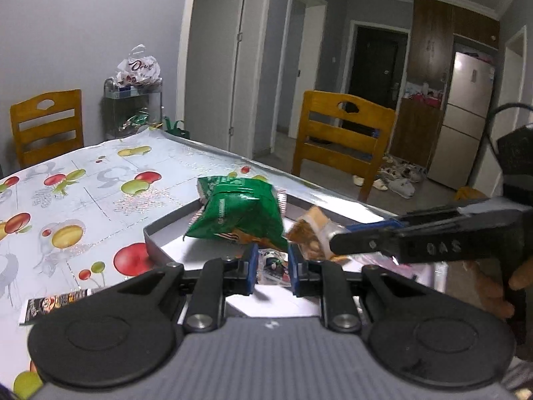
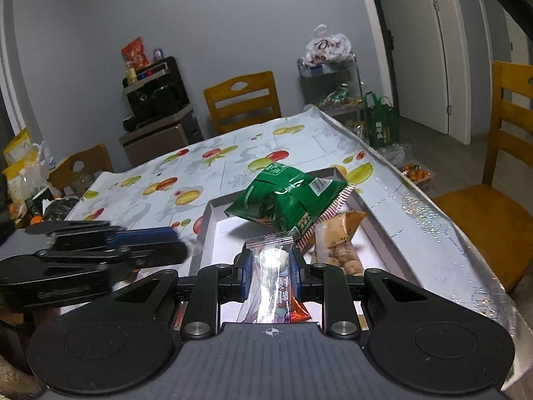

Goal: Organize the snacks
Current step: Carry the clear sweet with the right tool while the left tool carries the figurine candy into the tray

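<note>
Clamped between the right gripper's [image 2: 270,268] blue pads was a clear, crinkly snack stick [image 2: 271,266], held over the near end of the shallow grey tray [image 2: 208,213]. Left gripper [image 1: 272,268] was clenched on nothing. Already in the tray: a puffy, glossy green bag [image 2: 289,196] and a tan packet [image 2: 339,240]. One flat wrapper [image 1: 56,301] remained outside on the fruit-print tablecloth [image 1: 100,193]; the task appeared largely done.

Fruit-patterned tablecloth [image 2: 233,166] covering table. Wooden chairs at far side [image 2: 242,100] and right [image 1: 343,140]. Metal rack [image 2: 333,83] far right, white bag [image 2: 328,46] on top. Fridge [image 1: 466,116] beyond doorway.
</note>
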`<state>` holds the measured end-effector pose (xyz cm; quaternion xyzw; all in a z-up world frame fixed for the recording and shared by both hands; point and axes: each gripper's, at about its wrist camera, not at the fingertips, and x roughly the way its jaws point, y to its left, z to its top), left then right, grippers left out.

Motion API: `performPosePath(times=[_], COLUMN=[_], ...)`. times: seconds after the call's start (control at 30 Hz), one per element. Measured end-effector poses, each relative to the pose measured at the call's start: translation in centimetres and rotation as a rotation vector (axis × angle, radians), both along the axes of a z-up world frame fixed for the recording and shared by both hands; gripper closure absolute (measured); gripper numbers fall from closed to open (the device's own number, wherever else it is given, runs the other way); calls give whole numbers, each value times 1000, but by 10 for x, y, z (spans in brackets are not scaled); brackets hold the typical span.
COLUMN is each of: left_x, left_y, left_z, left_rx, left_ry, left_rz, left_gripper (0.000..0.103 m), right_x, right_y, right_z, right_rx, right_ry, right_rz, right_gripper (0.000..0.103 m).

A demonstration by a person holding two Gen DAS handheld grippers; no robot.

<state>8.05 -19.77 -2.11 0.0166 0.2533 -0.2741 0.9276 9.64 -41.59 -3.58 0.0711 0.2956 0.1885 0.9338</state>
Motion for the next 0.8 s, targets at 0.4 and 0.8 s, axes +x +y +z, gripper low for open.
performPosePath(times=[0.4, 0.8], left_x=[62, 87], left_y=[0, -2], left_z=[-25, -38], left_rx=[32, 57], left_ry=[52, 69], left_rz=[152, 199], left_gripper=[87, 87], right_x=[25, 33], right_y=[43, 66], right_z=[-20, -30], right_rx=[-60, -107], right_ry=[66, 85], right_rz=[66, 77], right_gripper=[78, 77])
